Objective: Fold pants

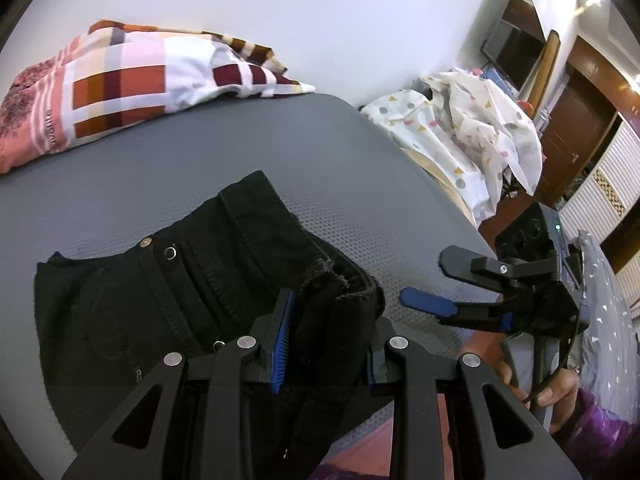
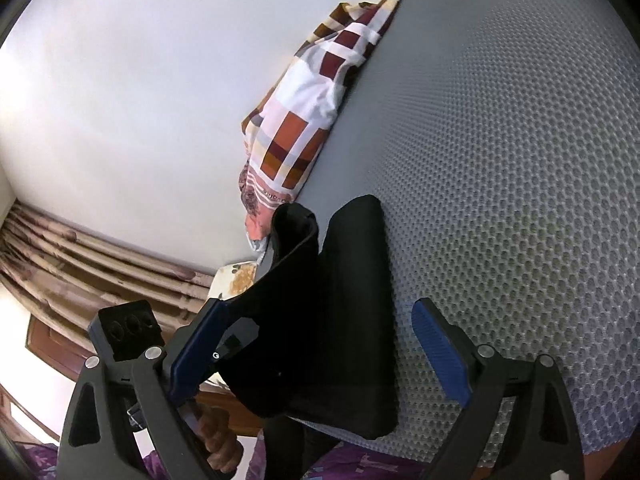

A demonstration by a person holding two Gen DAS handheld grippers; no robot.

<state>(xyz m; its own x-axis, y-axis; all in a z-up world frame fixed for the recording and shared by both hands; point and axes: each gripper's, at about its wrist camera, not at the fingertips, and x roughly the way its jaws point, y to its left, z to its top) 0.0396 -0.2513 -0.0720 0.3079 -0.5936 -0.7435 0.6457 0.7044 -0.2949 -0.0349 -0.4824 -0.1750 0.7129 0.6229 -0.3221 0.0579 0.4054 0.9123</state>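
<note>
Black pants (image 1: 160, 300) lie on a grey mat (image 1: 160, 184), waistband and snap button facing up. My left gripper (image 1: 332, 304) is shut on a thick bunch of the pants' fabric, frayed hem on top, just above the waist part. To the right my right gripper (image 1: 424, 276) hovers over the mat, holding nothing, with a hand (image 1: 556, 392) on its handle. In the right wrist view the right gripper (image 2: 316, 304) has its jaws opening wide. The pants (image 2: 352, 300) show between its fingers, and neither pad touches them. A lifted fold curls up at their left.
A plaid orange, maroon and white cloth (image 1: 100, 92) lies at the mat's far edge by the white wall, seen again as plaid cloth (image 2: 304, 120). A white spotted fabric pile (image 1: 460, 132) sits beyond the mat's right edge. Curtains (image 2: 80, 256) hang at the left.
</note>
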